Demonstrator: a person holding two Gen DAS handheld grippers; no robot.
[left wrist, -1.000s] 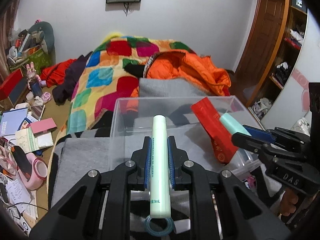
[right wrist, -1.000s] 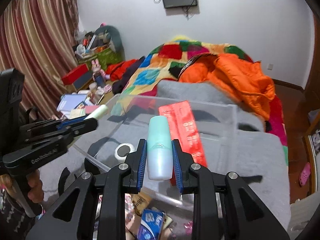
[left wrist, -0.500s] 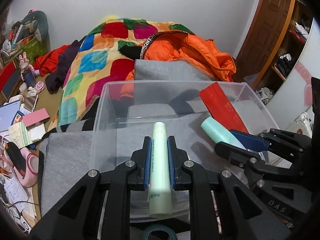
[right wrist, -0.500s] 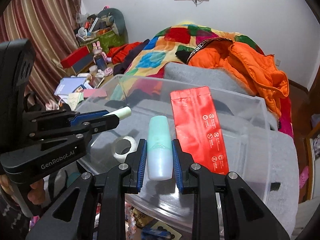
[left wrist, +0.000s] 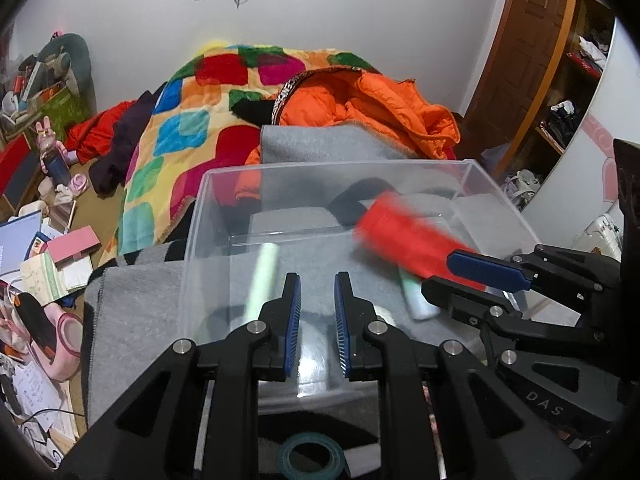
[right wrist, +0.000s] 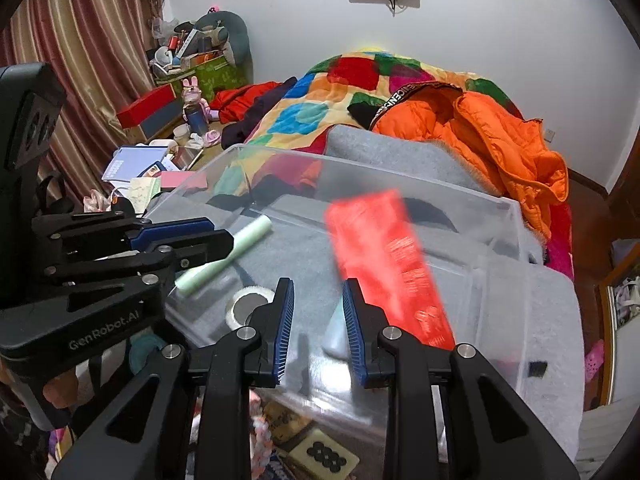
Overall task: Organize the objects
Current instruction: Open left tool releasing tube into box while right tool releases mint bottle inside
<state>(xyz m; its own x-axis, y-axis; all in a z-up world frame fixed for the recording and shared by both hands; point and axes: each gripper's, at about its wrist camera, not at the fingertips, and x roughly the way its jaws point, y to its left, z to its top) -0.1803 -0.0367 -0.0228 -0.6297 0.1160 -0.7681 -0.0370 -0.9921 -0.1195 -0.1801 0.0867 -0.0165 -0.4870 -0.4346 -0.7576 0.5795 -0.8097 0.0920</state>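
Note:
A clear plastic bin (left wrist: pixel 486 184) (right wrist: pixel 516 216) sits on a grey blanket on the bed. My left gripper (left wrist: pixel 316 280) is open and empty over the bin's near edge. A pale green tube (left wrist: pixel 262 280) (right wrist: pixel 224 258) drops, blurred, inside the bin just left of it. My right gripper (right wrist: pixel 318 286) is open and empty over the bin. A mint bottle (left wrist: pixel 416 300) (right wrist: pixel 336 336) lies below it in the bin. A red packet (left wrist: pixel 412 236) (right wrist: pixel 388 268), blurred, leans in the bin. A white tape roll (right wrist: pixel 248 306) lies on the bin floor.
A teal tape roll (left wrist: pixel 312 454) lies on the blanket below my left gripper. An orange jacket (left wrist: pixel 372 108) and a patchwork quilt (left wrist: pixel 192 120) cover the bed behind the bin. Books and clutter (left wrist: pixel 48 256) lie on the floor at left. Snack packets (right wrist: pixel 320 452) lie under the bin's near side.
Both grippers opened. The pale green tube left my left gripper and the mint bottle left my right gripper; both fell into the bin. The red packet shifted and is blurred.

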